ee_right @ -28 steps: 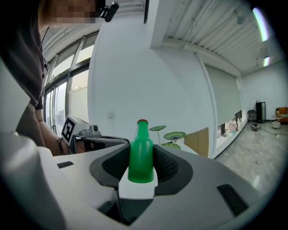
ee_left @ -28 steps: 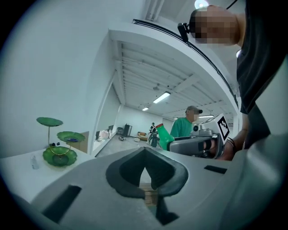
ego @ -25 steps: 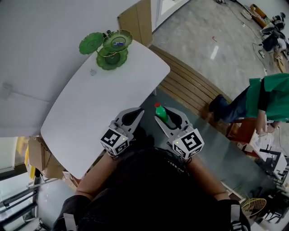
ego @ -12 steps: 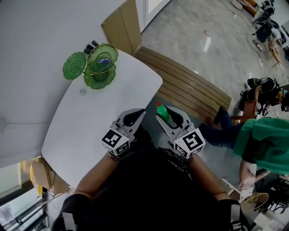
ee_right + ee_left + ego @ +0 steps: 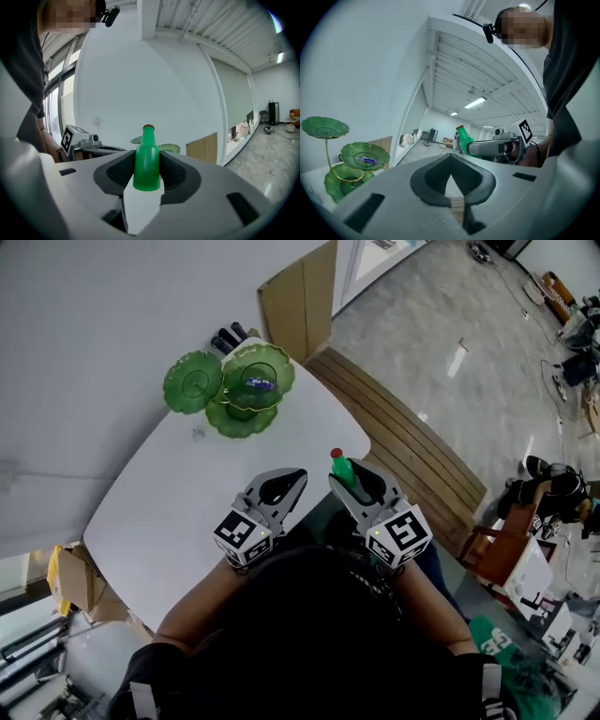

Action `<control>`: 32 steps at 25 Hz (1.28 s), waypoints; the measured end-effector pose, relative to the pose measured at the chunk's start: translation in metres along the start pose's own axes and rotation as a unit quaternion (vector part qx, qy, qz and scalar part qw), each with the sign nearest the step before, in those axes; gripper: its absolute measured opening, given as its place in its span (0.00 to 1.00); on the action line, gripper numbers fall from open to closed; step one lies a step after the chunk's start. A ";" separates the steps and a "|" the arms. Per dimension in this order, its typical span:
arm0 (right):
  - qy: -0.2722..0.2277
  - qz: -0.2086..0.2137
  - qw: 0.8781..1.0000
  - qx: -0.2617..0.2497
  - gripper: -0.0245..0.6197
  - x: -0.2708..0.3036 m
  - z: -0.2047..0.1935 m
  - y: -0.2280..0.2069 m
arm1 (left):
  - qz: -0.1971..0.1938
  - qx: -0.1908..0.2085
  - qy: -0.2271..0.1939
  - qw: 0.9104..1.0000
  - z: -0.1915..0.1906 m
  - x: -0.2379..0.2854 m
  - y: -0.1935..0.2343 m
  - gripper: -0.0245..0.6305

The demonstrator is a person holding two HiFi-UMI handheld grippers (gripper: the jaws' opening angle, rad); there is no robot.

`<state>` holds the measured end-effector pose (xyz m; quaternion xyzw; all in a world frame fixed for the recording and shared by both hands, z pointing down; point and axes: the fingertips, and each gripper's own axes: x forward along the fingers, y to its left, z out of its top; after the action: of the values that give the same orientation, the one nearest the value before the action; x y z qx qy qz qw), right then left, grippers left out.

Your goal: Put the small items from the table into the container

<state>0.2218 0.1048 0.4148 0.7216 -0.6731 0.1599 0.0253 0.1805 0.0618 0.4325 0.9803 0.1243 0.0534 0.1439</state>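
My right gripper (image 5: 354,474) is shut on a small green bottle (image 5: 341,468) with a red cap, held upright just off the white table's (image 5: 169,512) right edge. In the right gripper view the green bottle (image 5: 147,159) stands between the pads of the right gripper (image 5: 147,169). My left gripper (image 5: 286,484) hovers over the table's near right part, shut and empty; its tips meet in the left gripper view (image 5: 450,157). A green tiered leaf-dish stand (image 5: 232,390) stands at the table's far end, with a small blue item (image 5: 261,383) in one dish.
A tiny pale item (image 5: 199,434) lies on the table near the stand. A slatted wooden bench (image 5: 422,456) runs along the table's right side. A cardboard box (image 5: 300,292) leans at the back, and dark objects (image 5: 230,337) sit behind the stand.
Both grippers have travelled together toward the table and the stand, which now looks closer. The right gripper still holds the bottle; the left stays shut.
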 end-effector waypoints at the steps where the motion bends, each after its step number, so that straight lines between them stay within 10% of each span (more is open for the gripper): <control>1: 0.001 0.012 1.000 -0.004 0.29 0.009 0.002 0.000 | 0.013 0.000 -0.005 1.000 0.002 -0.003 0.008 0.05; 11: 0.040 0.170 0.984 -0.028 0.29 0.112 0.017 -0.026 | 0.180 0.011 -0.032 0.983 0.010 -0.010 0.087 0.05; 22: 0.079 0.349 0.930 -0.079 0.29 0.165 0.047 -0.074 | 0.377 -0.014 -0.078 0.923 0.030 0.016 0.127 0.05; 32: 0.104 0.387 0.912 -0.084 0.29 0.194 0.042 -0.087 | 0.437 -0.026 -0.097 0.894 0.031 0.015 0.130 0.05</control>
<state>0.3239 -0.0851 0.4419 0.3793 -0.9042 0.1738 0.0916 0.2295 -0.0632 0.4428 0.9319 -0.3329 0.0193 0.1429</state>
